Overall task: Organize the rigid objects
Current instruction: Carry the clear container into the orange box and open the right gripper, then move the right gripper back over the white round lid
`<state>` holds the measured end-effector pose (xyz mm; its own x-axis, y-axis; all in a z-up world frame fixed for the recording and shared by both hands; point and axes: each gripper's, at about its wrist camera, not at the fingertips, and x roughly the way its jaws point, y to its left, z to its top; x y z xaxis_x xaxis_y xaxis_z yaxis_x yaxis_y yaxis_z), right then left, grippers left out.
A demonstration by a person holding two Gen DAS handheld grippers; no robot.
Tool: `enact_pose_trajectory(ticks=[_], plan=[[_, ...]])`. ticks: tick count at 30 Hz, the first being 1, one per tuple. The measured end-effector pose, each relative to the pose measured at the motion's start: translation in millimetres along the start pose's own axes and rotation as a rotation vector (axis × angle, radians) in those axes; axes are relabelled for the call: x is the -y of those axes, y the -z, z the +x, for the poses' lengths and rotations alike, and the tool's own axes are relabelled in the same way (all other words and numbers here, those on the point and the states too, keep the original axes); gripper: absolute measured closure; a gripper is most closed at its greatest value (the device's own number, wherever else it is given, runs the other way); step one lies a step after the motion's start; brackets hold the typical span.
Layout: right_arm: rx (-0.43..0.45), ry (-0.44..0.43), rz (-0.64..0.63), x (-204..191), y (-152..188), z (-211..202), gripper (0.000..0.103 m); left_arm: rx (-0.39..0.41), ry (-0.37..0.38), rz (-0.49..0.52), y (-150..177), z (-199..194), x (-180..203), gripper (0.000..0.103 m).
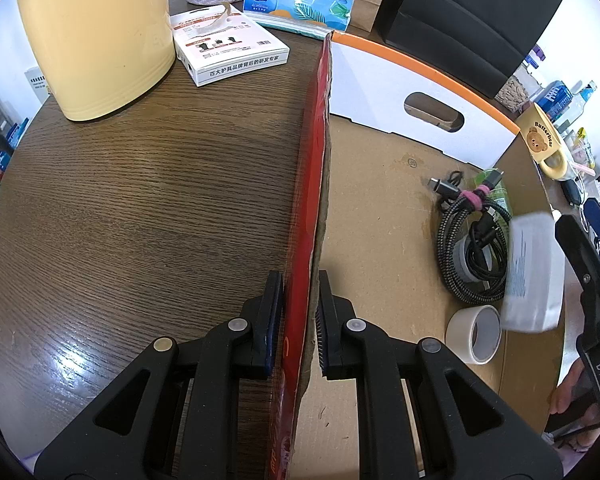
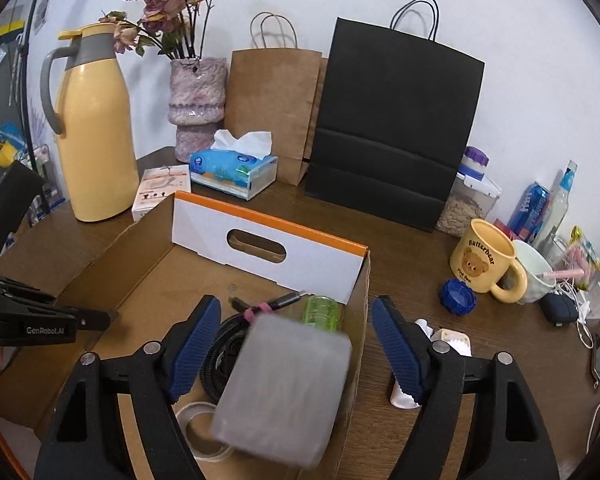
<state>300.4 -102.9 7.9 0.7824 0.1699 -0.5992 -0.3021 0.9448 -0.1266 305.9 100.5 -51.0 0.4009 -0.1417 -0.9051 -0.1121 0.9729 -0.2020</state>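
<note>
a yellow jug [image 2: 96, 128] stands at the far left of the wooden bench [image 1: 140, 200], with a small white carton [image 1: 228, 50] and a pack of tissues [image 2: 234, 170] just beside it. the left gripper [image 1: 300, 316] is clenched on the red side wall of the cardboard box [image 1: 380, 220], one finger [image 1: 270, 308] outside the wall and the other inside. in the box's right half lie a coiled cable [image 1: 466, 248] bound with a pink tie, a green cup [image 2: 320, 310] on its side and a roll of tape [image 1: 476, 334] — all close together against the right wall. a blurred white block [image 2: 284, 392] sits in mid-air over the cable and tape, between the wide-apart fingers [image 2: 194, 350] of the right gripper [image 2: 296, 352], touching neither — that gripper grasps nothing. behind the box a brown paper bag [image 2: 272, 108] and a black paper bag [image 2: 396, 128] stand against the wall. to the right, on the bench outside the box, are a blue bottle cap [image 2: 458, 296] and a yellow bear mug [image 2: 486, 260].
</note>
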Motion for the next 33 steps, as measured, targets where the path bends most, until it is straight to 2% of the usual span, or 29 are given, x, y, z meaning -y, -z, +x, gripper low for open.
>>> enact_pose_trajectory(ticks=[10,12,33], plan=[[0.005,-0.009,-0.002,-1,0,-1,0.019,0.0,-0.001,0.0,0,0,0,0.092],[0.006,-0.009,-0.003,-1,0,-2,0.012,0.0,-0.001,0.0,0,0,0,0.092],[0.045,-0.033,0.013,1,0,-11,0.012,0.0,-0.001,0.0,0,0,0,0.092]])
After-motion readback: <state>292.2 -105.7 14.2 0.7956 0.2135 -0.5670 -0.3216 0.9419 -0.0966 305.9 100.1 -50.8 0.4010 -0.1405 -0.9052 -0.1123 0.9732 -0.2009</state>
